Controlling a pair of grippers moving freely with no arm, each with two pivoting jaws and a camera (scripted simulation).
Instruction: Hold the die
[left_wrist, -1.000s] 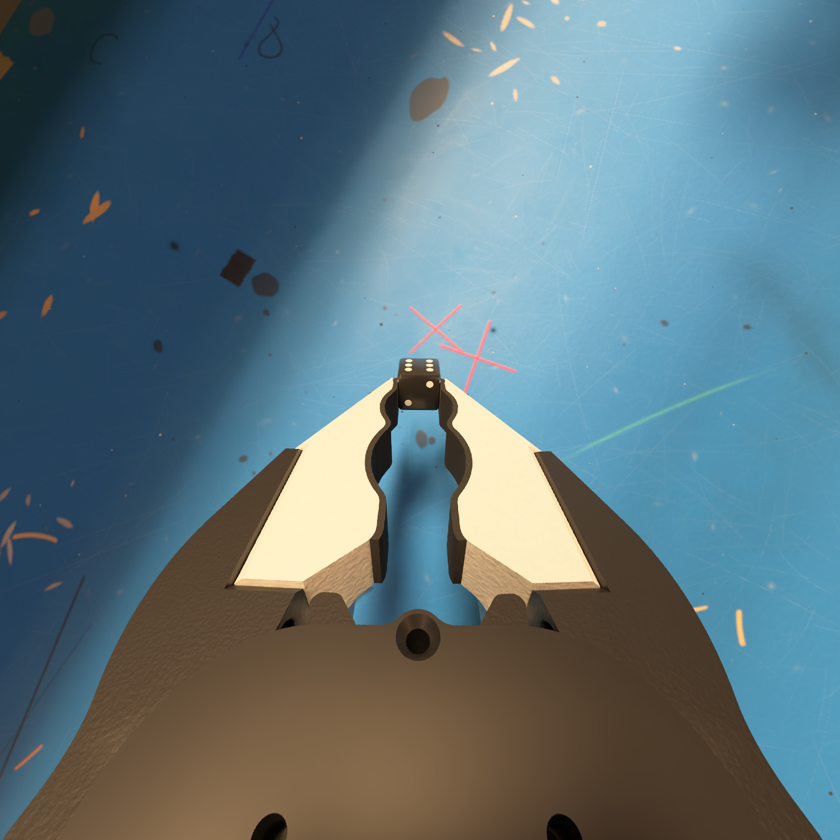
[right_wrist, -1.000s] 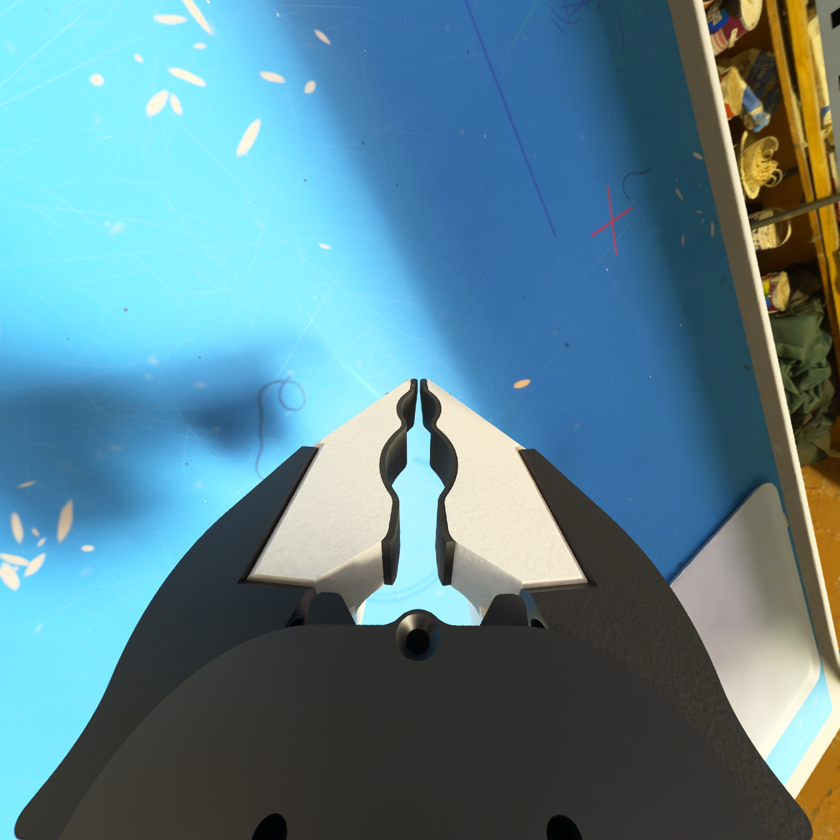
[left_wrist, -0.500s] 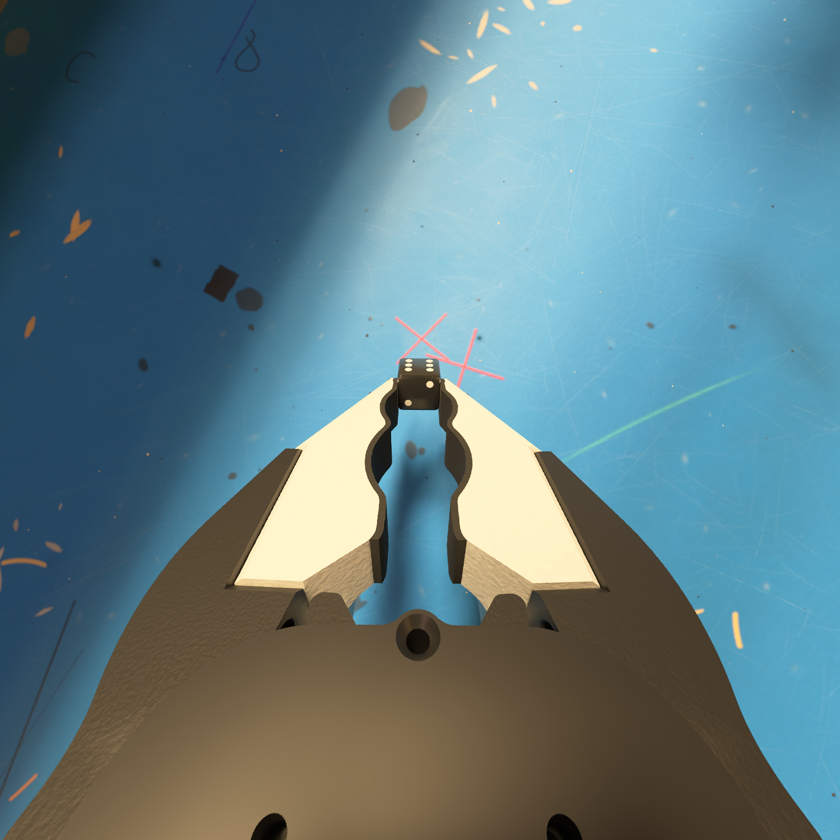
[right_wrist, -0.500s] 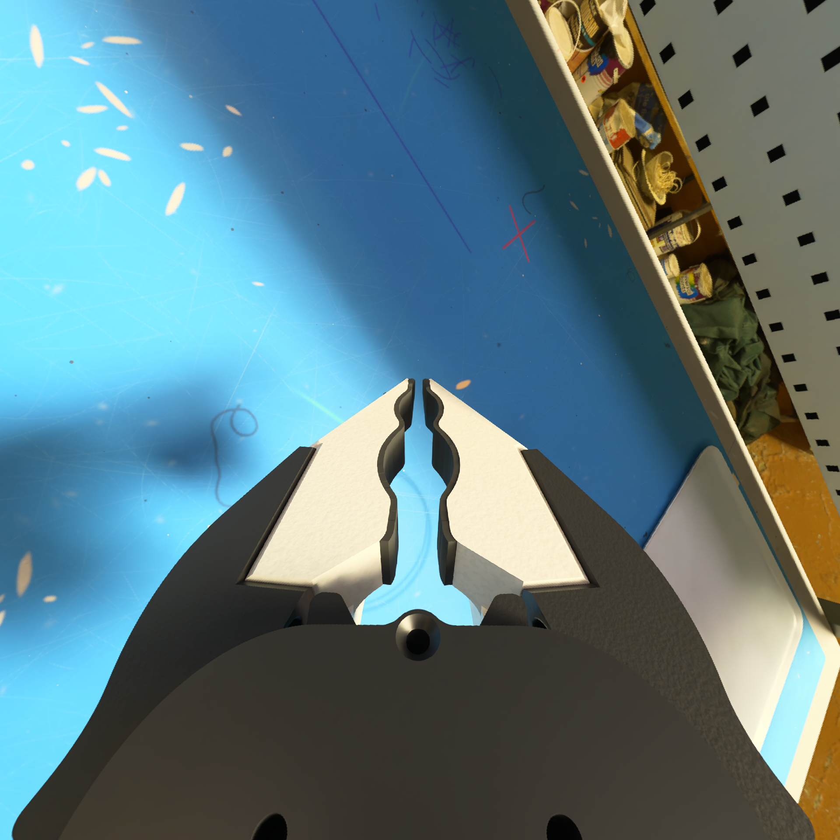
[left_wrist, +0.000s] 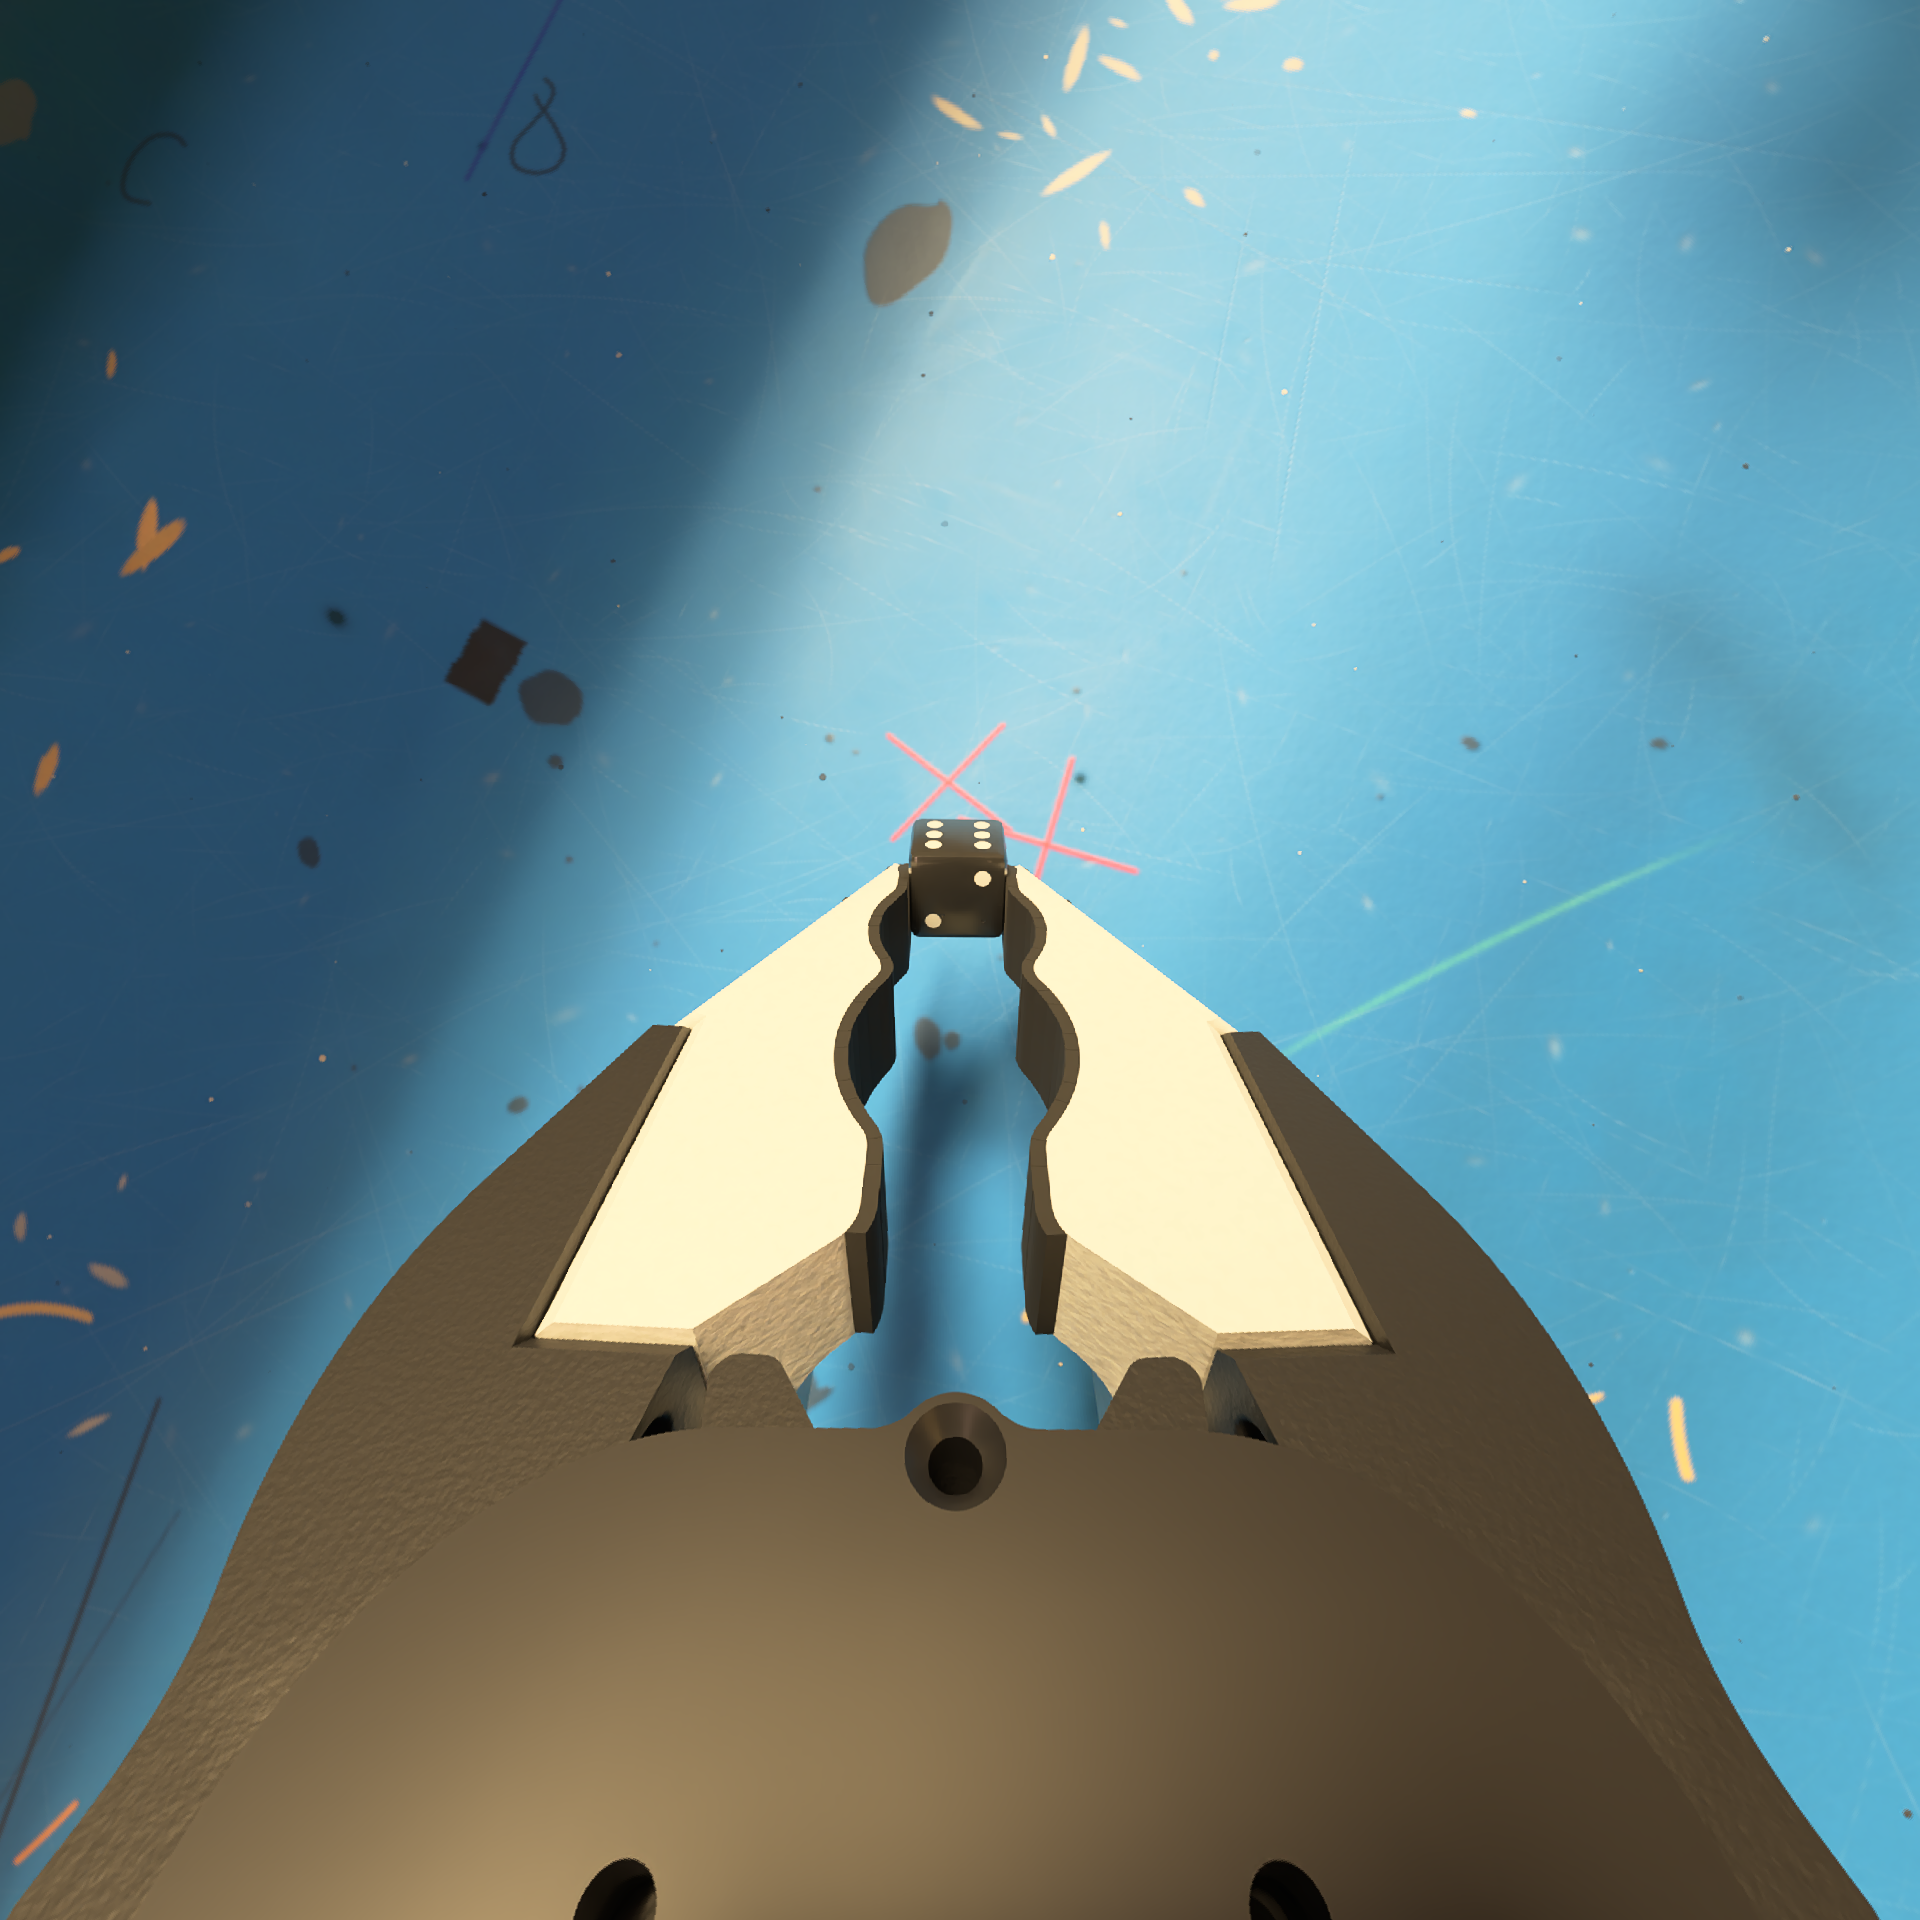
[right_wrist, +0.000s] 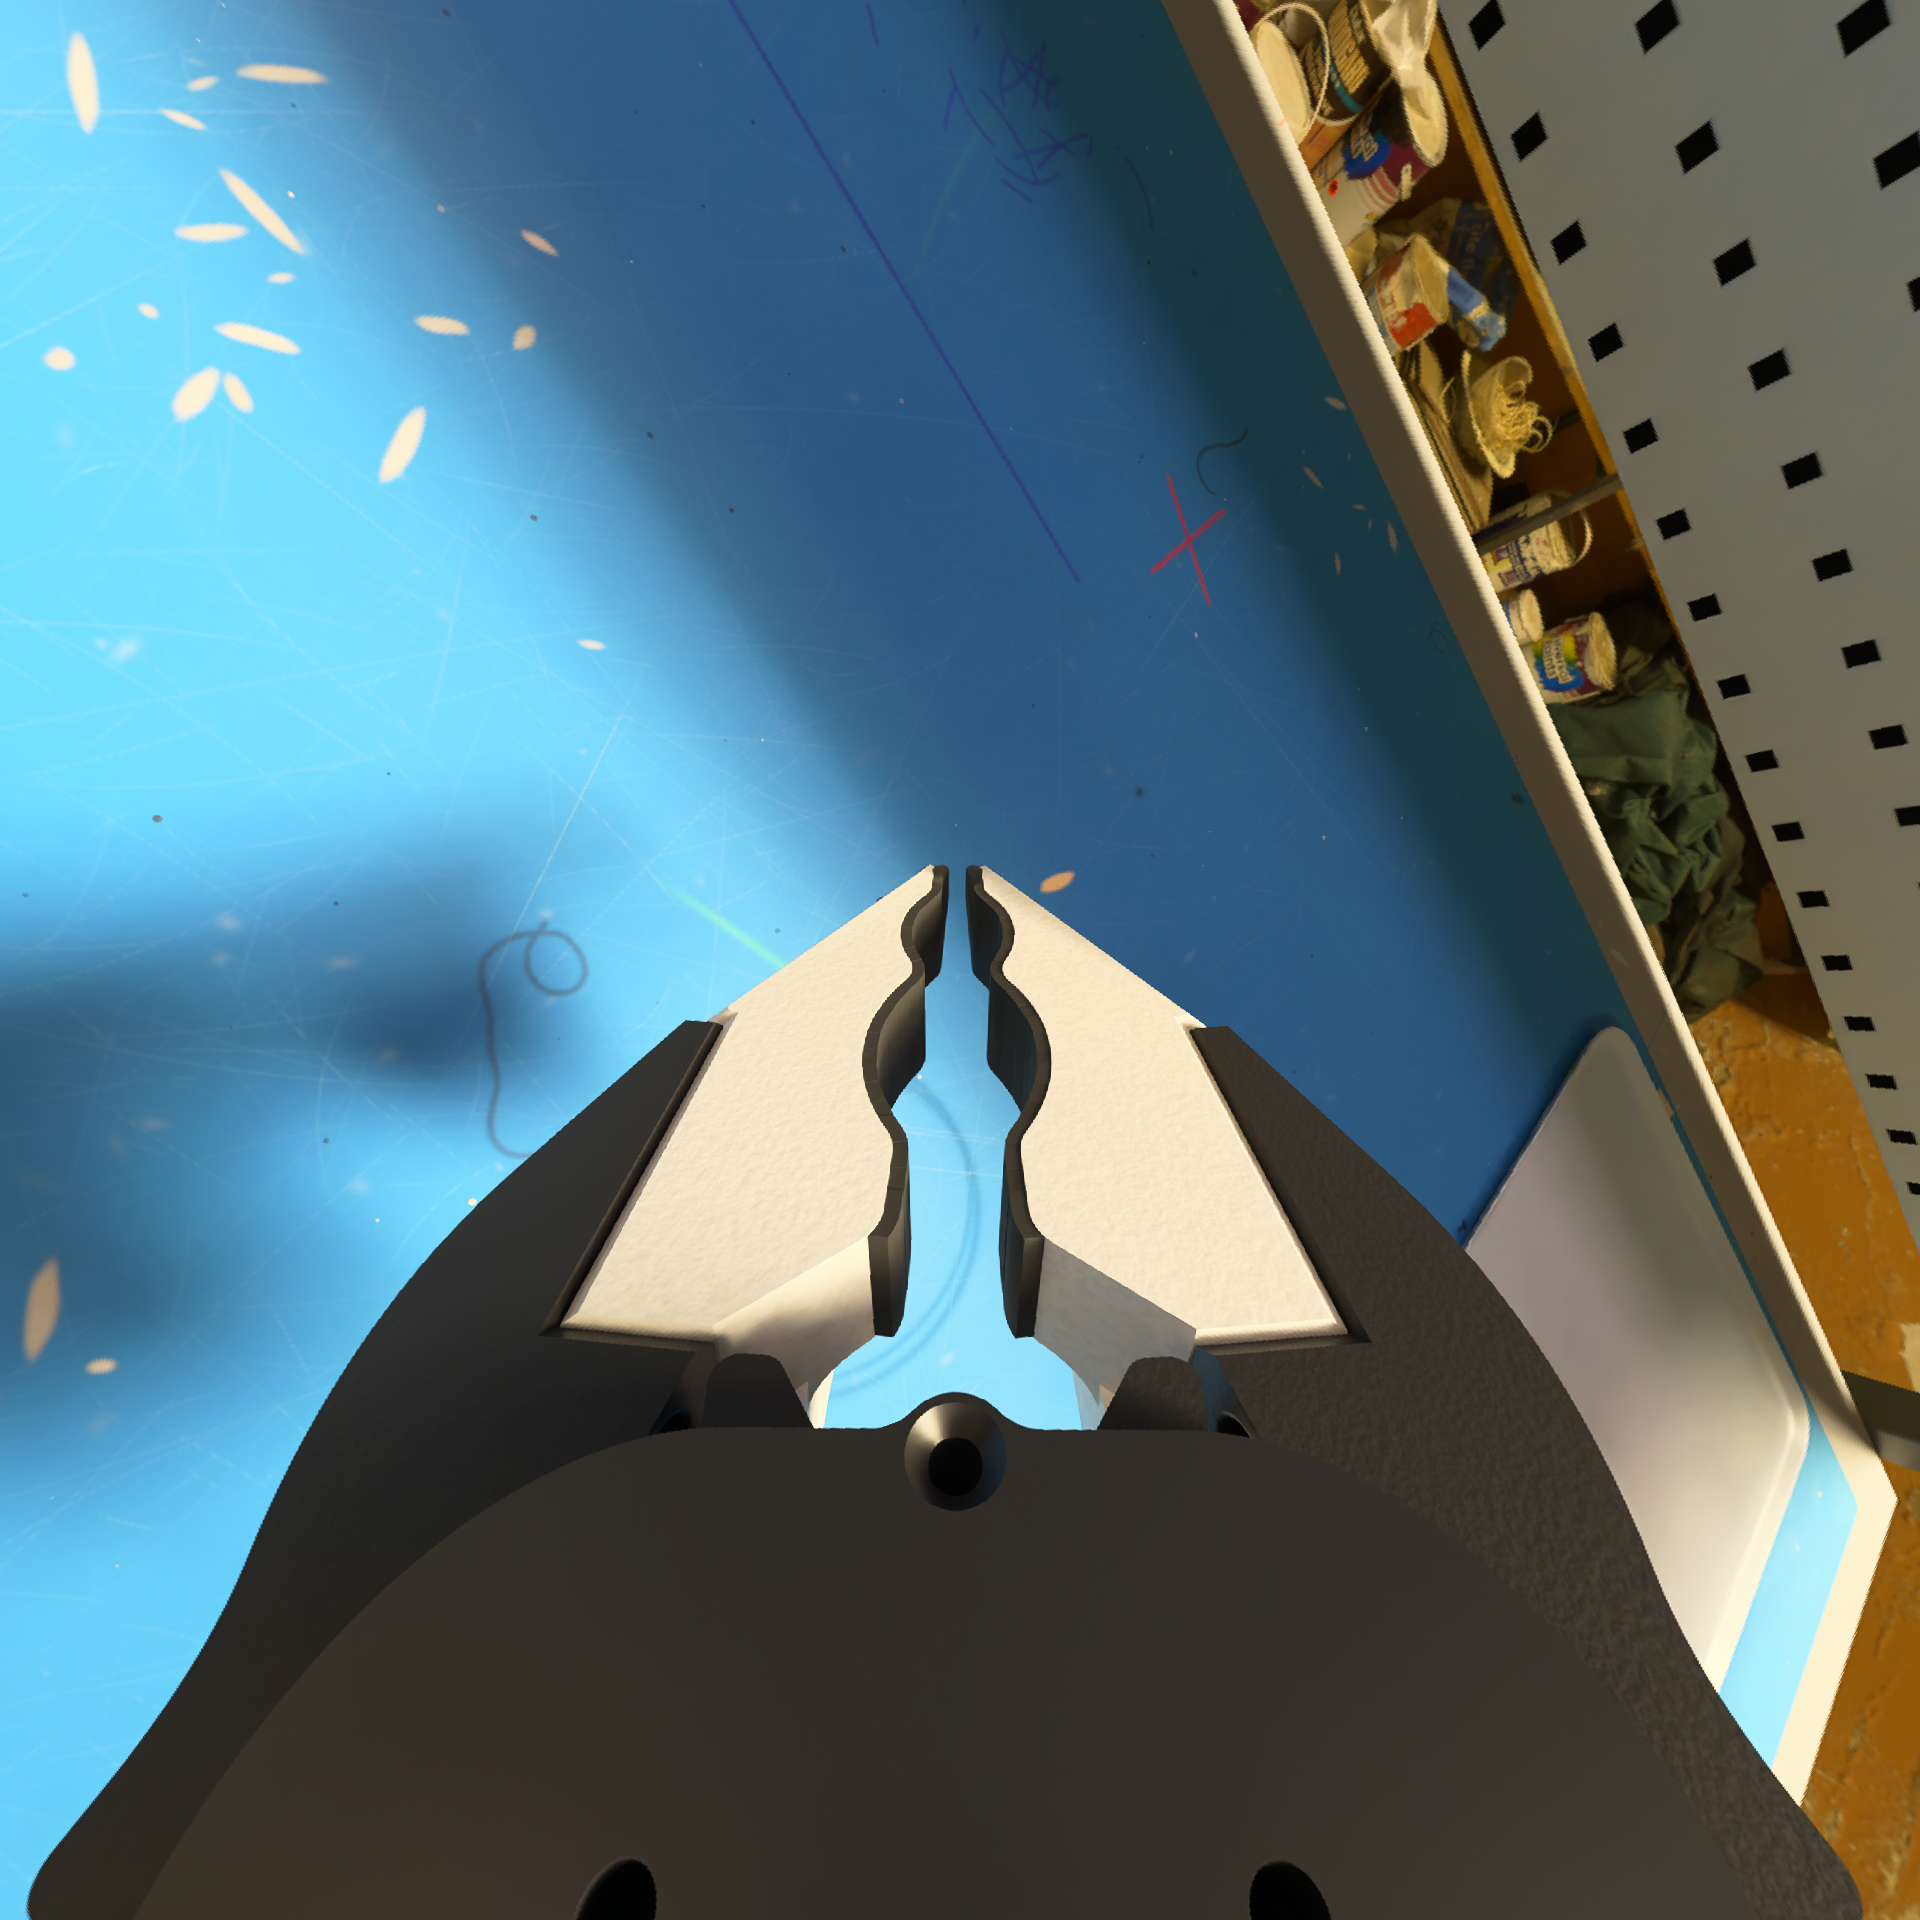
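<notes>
A small black die (left_wrist: 957, 881) with white pips sits between the tips of my left gripper (left_wrist: 957, 896). The cream fingers (left_wrist: 748, 1122) are shut on it and hold it above the blue table (left_wrist: 1351, 520). Pink cross marks (left_wrist: 997, 805) on the table show just behind it. My right gripper (right_wrist: 956, 883) has white fingers (right_wrist: 790, 1143) nearly together with a thin gap and nothing between them. It hovers over the blue table (right_wrist: 520, 623). The die does not show in the right wrist view.
The table's white edge (right_wrist: 1455, 540) runs along the right of the right wrist view, with a shelf of cans and rags (right_wrist: 1496, 416) and a pegboard (right_wrist: 1766, 312) beyond. A white tray (right_wrist: 1652, 1351) lies at the table's near right corner.
The left gripper, still shut on the die, has drifted a little over the table. The right gripper has swung so the table edge, shelf and pegboard come into view.
</notes>
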